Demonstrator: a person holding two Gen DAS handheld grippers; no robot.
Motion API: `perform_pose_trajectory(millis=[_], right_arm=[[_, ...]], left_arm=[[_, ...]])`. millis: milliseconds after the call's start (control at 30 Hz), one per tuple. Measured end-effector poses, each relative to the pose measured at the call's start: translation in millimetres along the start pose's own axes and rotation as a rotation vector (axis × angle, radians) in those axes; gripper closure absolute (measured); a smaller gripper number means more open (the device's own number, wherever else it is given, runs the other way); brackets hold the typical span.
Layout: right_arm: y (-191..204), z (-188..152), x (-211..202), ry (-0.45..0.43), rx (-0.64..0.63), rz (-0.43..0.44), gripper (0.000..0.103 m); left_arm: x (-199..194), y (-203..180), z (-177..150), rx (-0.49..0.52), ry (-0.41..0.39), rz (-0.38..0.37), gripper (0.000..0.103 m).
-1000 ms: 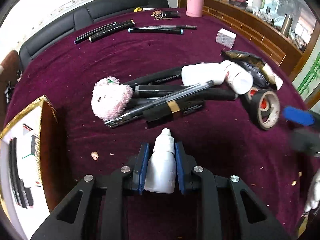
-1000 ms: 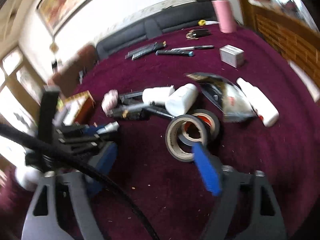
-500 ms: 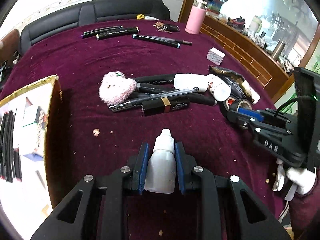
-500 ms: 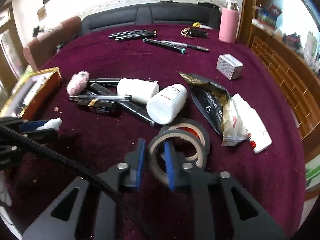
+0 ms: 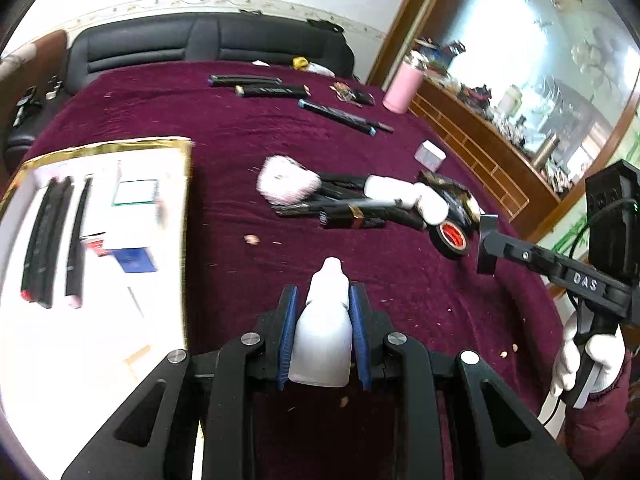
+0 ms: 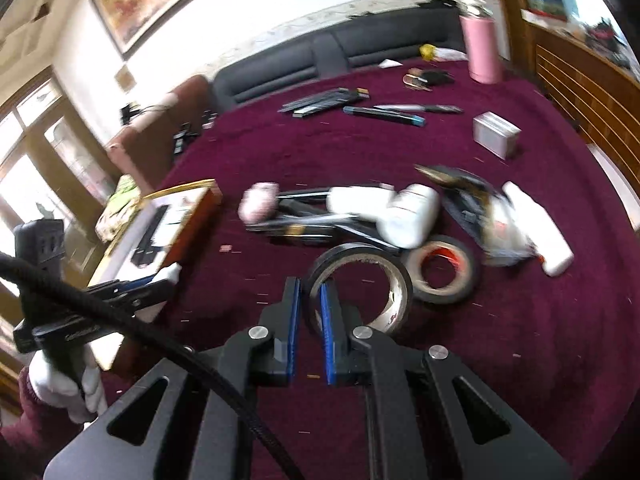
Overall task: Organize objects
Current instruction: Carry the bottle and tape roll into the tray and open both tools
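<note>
You had the small white dropper bottle (image 5: 322,332) clamped between the blue pads of your left gripper (image 5: 322,304), nozzle pointing away from you and the body upright in the jaws, clear of the cloth. From there the open gold-edged box (image 5: 182,184) sat at about ten o'clock, already holding several dark pens and a couple of small cartons, so part of the sorting looked done and the bottle seemed headed that way.

Your right gripper (image 6: 310,312) had its jaws pinched narrow on the wall of the black tape roll (image 6: 360,288): one pad inside the ring, one outside. That roll stood tilted on its edge, apparently lifted, touching or just beside the second tape roll (image 6: 440,272) at its three o'clock, which lay flat on the maroon tablecloth (image 6: 520,360).

Plenty was left. At twelve o'clock of the held roll, the main heap was unsorted: two white bottles (image 6: 408,216), a pink fluffy puff (image 6: 258,202), pens and a black-and-gold tube beneath them, and a dark foil packet (image 6: 460,192) with a white tube (image 6: 536,232) at two o'clock. Further out, a small white box (image 6: 496,134) lay alone, a row of markers (image 6: 384,115) lay near the far edge, and a pink flask (image 6: 482,50) stood beyond them. By my judgement you were early to midway through.
</note>
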State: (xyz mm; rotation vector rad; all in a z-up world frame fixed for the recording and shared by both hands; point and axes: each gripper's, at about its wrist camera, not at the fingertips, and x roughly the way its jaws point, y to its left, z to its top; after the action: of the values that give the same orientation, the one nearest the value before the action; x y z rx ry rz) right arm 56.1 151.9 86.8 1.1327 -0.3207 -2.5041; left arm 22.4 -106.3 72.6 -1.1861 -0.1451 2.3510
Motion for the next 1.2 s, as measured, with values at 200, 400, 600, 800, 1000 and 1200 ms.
perform_pose_trajectory(millis=[200, 400, 600, 800, 1000, 1200], right_arm=[[65, 9, 17, 0.026, -0.092, 0.128, 0.095], [135, 15, 52, 0.090, -0.185, 0.234, 0.094], [194, 4, 101, 0.186, -0.258, 0.285, 0.094], [226, -10, 145, 0.280, -0.292, 0.295, 0.094], [246, -21, 168, 0.335, -0.317, 0.293, 0.094], [253, -24, 175, 0.358, -0.327, 0.283, 0.094]], left_arm=[[-46, 43, -4, -0.057, -0.073, 0.063, 0.081], [-81, 110, -8, -0.130, -0.102, 0.192, 0.081], [-84, 179, -11, -0.209, -0.085, 0.294, 0.081], [-65, 220, 1, -0.238, -0.042, 0.341, 0.081], [-48, 235, 20, -0.234, 0.004, 0.330, 0.081], [-21, 248, 40, -0.265, 0.050, 0.304, 0.081]])
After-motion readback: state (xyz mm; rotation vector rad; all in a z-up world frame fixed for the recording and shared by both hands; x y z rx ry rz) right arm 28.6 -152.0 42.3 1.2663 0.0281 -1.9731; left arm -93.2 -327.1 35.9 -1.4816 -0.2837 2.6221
